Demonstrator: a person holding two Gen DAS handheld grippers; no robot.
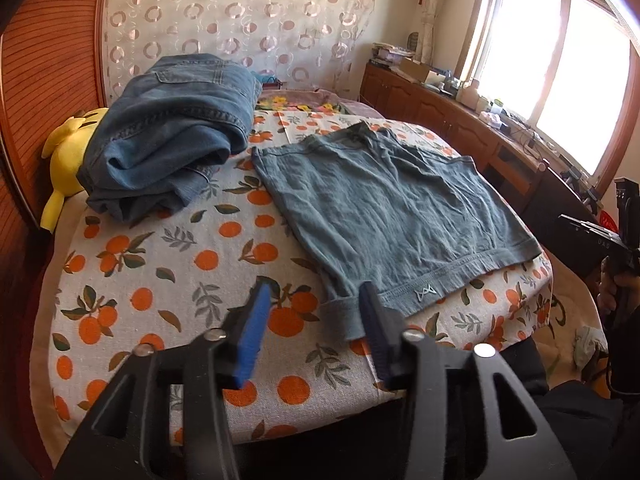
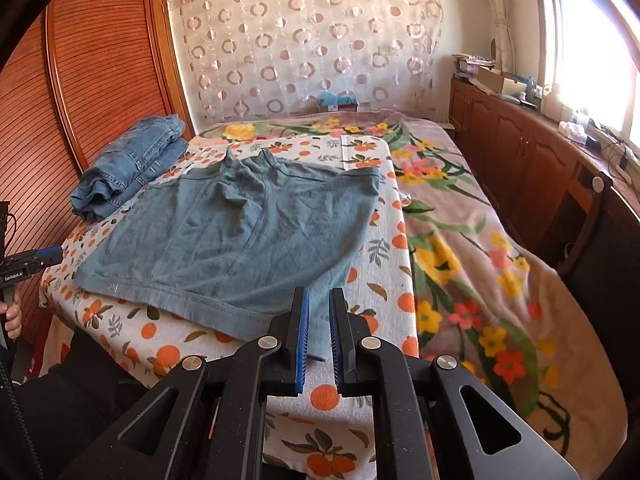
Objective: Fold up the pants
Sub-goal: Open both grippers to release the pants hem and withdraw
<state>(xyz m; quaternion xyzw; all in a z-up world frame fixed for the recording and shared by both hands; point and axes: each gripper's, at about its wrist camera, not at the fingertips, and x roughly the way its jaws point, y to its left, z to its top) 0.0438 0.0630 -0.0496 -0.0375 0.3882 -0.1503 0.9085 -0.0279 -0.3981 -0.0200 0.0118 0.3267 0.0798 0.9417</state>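
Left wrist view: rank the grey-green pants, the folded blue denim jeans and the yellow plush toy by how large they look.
1. Grey-green pants, spread flat, largest.
2. Folded blue denim jeans, a smaller pile, though they lie farther back, so the gap is unsure.
3. Yellow plush toy, smallest, partly hidden behind the jeans.

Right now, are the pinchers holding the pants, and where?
No, nothing is held. The left gripper stands open above the near hem of the grey-blue pants, and the right gripper has a small gap with no cloth pinched.
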